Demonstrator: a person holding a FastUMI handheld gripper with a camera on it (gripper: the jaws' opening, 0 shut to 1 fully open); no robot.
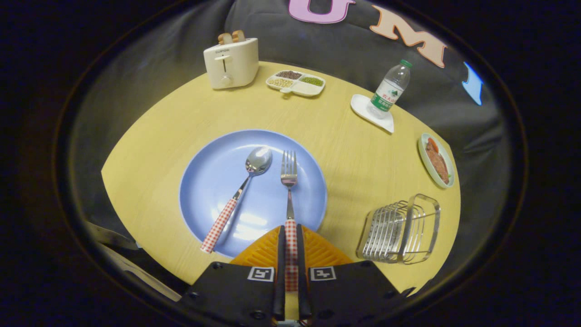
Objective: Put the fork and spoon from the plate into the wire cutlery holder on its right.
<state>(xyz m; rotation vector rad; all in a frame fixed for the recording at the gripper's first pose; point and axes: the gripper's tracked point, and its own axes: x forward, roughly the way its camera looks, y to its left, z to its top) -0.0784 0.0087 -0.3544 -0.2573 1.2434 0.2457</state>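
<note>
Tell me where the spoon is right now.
The spoon lies on the blue plate, left of the fork that the gripper clamps by its handle.

Bystanders on the round, pale wooden table (354,154)

At the far edge stands a cream two-slot toaster (231,63) with two slices of bread (231,37) poking out of its top; just beside it lies a white three-part dish (296,82) of dark, pale and green beans. Further round, a clear plastic water bottle with a green cap (390,88) stands on a white coaster (370,111) — and near it sits a small pale plate of reddish-brown food (436,160).
</note>
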